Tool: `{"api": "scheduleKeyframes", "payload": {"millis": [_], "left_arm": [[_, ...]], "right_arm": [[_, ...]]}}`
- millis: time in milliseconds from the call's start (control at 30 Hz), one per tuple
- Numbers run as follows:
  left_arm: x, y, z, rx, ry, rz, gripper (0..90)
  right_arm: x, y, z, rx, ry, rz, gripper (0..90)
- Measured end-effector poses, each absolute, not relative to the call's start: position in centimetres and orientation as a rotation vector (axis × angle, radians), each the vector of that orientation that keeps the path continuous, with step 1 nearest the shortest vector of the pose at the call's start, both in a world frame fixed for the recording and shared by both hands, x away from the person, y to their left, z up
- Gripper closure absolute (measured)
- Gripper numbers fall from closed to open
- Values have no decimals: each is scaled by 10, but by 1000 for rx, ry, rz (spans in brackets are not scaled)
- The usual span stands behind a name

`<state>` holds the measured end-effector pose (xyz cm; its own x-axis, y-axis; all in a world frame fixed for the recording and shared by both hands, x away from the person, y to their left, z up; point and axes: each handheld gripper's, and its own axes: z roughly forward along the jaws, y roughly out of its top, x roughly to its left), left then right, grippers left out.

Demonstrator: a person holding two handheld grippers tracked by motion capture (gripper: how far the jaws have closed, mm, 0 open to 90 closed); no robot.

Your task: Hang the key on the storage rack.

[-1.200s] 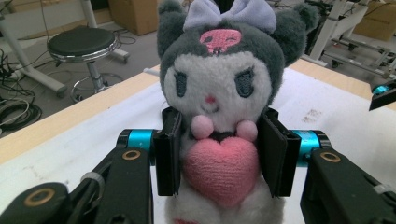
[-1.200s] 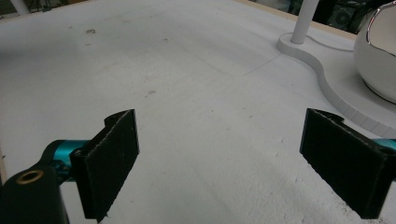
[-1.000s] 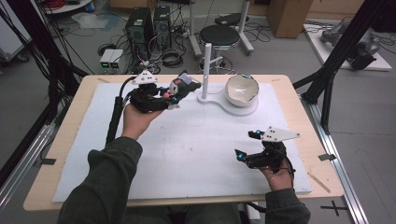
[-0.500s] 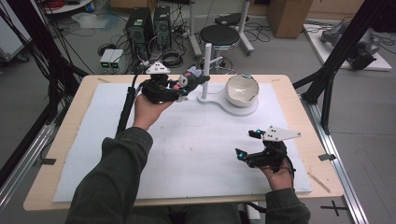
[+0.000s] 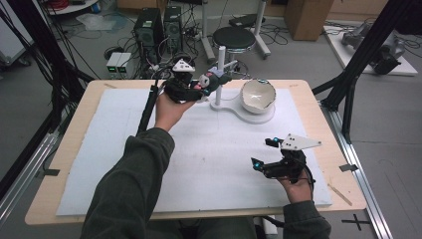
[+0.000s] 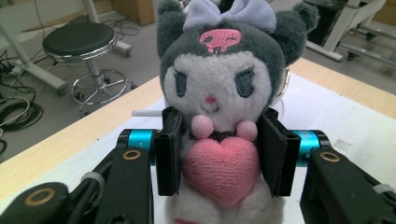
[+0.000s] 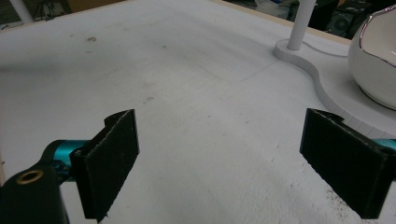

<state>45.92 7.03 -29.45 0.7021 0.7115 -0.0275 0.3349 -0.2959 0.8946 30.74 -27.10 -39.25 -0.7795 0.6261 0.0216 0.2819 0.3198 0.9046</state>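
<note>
Both sleeves are dark green; each black tool (image 5: pixel 266 154) has teal cylinders beside its jaws and a grey triangular plate on top

Open mat in front of the white stand, crowded behind it

We see the white mat (image 5: pixel 199 164) bare in front of the white stand (image 5: pixel 234 105); on the stand, its post (image 5: pixel 221 74) and bowl (image 5: pixel 258 94) block the way, and the plush toy (image 5: pixel 211 81) hangs just beside the post.
</note>
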Motion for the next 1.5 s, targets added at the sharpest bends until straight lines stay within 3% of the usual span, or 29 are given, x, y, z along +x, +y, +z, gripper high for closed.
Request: {"api": "scheduleKeyframes", "payload": {"millis": [733,1500], "left_arm": [[458,70,-297,1904,822,484,555],[479,60,-306,1899,957,517,553]], "right_arm": [[307,-272,-393,810,2253,1454,107],[309,-271,-393,807,2261,1453,107]]}}
